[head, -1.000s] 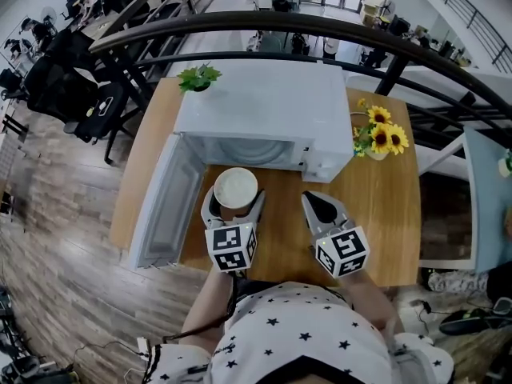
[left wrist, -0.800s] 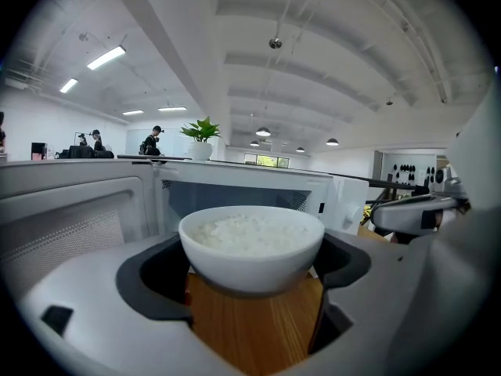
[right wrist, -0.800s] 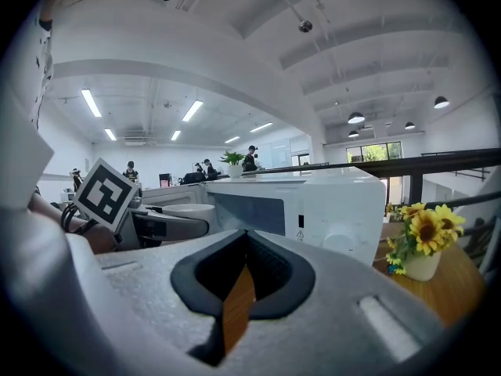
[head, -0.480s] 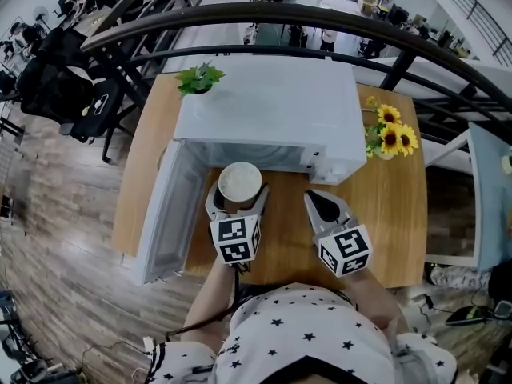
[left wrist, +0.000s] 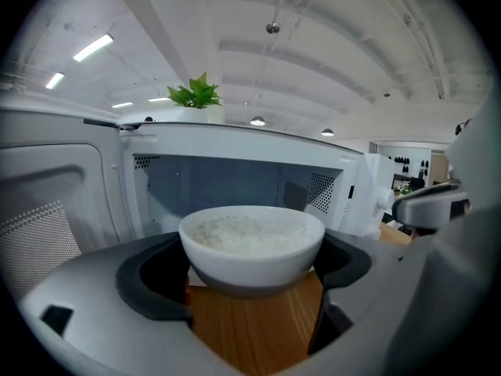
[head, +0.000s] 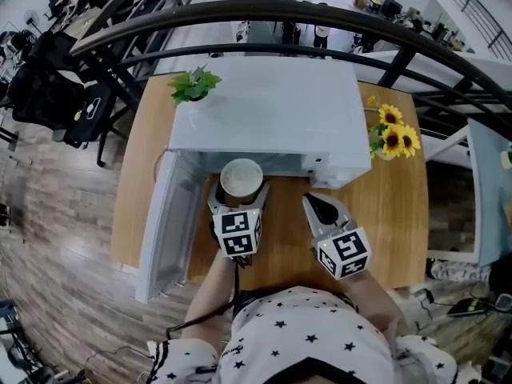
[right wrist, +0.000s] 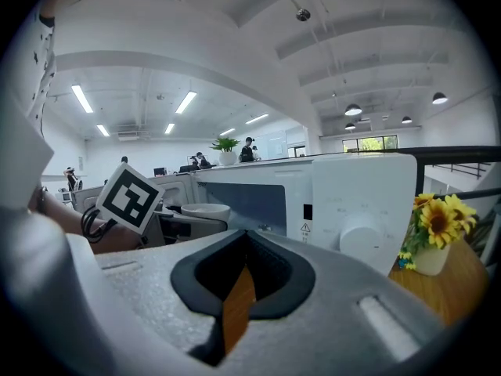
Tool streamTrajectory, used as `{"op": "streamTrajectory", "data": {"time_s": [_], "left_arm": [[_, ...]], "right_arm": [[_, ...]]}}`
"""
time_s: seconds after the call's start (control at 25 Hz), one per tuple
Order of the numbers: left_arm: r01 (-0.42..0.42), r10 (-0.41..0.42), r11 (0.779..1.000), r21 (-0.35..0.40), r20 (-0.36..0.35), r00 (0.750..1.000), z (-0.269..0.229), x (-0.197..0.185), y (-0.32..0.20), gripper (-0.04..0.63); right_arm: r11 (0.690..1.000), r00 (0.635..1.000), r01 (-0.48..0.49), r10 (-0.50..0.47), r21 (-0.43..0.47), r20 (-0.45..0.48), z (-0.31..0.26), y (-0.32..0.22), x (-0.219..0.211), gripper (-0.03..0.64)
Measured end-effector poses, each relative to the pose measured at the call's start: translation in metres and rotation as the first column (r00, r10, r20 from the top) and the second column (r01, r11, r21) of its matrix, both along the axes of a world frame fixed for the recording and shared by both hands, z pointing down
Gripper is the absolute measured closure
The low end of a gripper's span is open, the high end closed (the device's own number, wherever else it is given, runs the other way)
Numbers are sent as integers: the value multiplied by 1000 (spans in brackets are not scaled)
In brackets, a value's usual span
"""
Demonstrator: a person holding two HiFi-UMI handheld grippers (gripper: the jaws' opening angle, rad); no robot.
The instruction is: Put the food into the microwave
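A white bowl of rice (head: 241, 181) (left wrist: 252, 245) sits between the jaws of my left gripper (head: 240, 192), which is shut on it just in front of the microwave's mouth. The white microwave (head: 268, 114) stands at the back of the wooden table (head: 392, 206), its door (head: 164, 226) swung open to the left. Through the left gripper view I look into the empty cavity (left wrist: 235, 186) behind the bowl. My right gripper (head: 322, 206) (right wrist: 235, 300) hovers over the table to the right of the bowl, jaws nearly together with nothing between them; the bowl (right wrist: 205, 210) shows at its left.
A small green plant (head: 192, 85) stands at the microwave's back left corner. A vase of sunflowers (head: 388, 134) stands on the table right of the microwave, near its control panel and knob (right wrist: 358, 237). A dark railing (head: 264, 14) arcs behind the table.
My left gripper has carried the bowl forward, from mid-table up to the microwave's opening. The right gripper has stayed about where it was.
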State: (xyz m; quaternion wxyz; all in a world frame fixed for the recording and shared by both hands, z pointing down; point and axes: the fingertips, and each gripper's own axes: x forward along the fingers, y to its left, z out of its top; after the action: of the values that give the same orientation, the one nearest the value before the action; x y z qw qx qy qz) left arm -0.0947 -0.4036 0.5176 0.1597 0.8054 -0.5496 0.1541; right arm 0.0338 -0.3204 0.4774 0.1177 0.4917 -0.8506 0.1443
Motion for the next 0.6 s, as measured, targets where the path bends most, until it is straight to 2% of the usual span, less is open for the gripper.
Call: {"op": "streamTrajectory", "data": {"time_s": [0.6], "left_arm": [[-22, 23, 999, -34, 23, 999, 31, 5, -41, 126]], "right_arm": [[999, 1000, 3, -3, -52, -13, 21, -11, -12, 611]]}}
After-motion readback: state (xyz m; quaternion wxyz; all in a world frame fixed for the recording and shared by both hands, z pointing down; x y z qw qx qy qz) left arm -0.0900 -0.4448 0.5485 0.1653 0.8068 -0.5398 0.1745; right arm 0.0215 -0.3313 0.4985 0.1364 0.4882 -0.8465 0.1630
